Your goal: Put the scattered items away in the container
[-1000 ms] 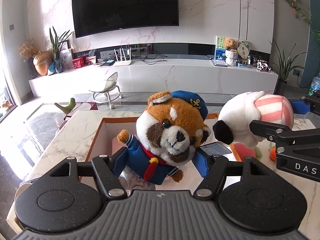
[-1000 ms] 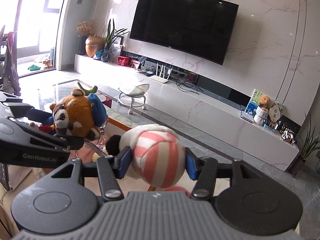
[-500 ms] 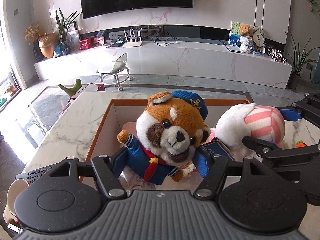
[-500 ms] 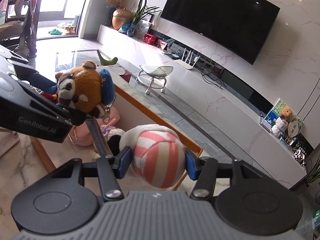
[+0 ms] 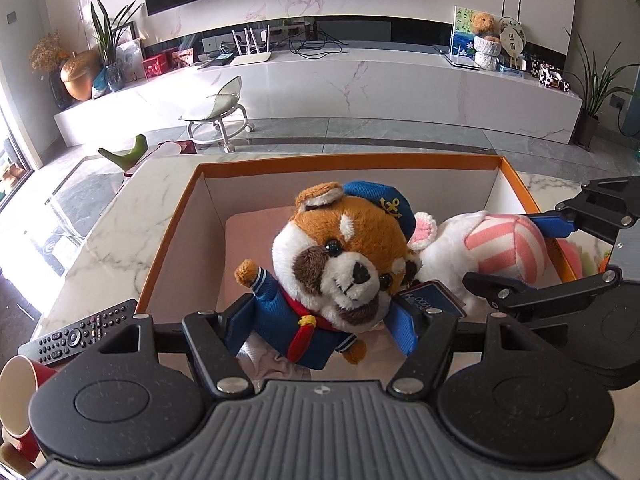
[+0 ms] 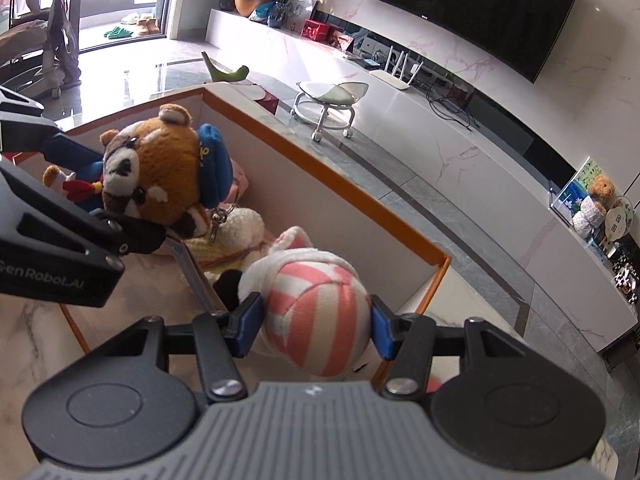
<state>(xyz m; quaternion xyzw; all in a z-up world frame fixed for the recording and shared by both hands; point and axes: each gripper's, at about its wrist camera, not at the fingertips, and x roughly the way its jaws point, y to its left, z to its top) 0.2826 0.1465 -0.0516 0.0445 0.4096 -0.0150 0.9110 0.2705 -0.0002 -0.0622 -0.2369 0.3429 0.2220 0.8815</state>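
Gripping a sailor-suited red panda plush (image 5: 340,264), the left gripper (image 5: 324,320) has its blue finger pads (image 5: 244,322) pressed into the toy's blue jacket on both sides, holding it above the near half of the orange-rimmed box (image 5: 168,236). A dark paper tag (image 5: 434,300) hangs at the plush's right side, just by the right pad. Down at the near left, a black remote control (image 5: 80,334) lies on the marble table (image 5: 116,224), with a red cup (image 5: 18,392) closer still at the frame edge.

Right gripper (image 6: 316,326) is clamped on the pink-and-white striped part of a white plush (image 6: 316,316); in the right wrist view the toy sits over the near right end of the box (image 6: 340,184), its pink-lined ear (image 6: 292,240) pointing inward. From the left wrist view the white plush (image 5: 484,248) is just right of the panda, touching or nearly so.

Inside the box, under both toys, a pale pink cushion-like item (image 5: 248,240) and a cream knitted toy (image 6: 244,224) lie on the floor.

Farther off: a clear swivel stool (image 5: 218,116) on grey tile, then a long white marble console (image 5: 320,84), a dark television (image 6: 460,8) on the wall above.
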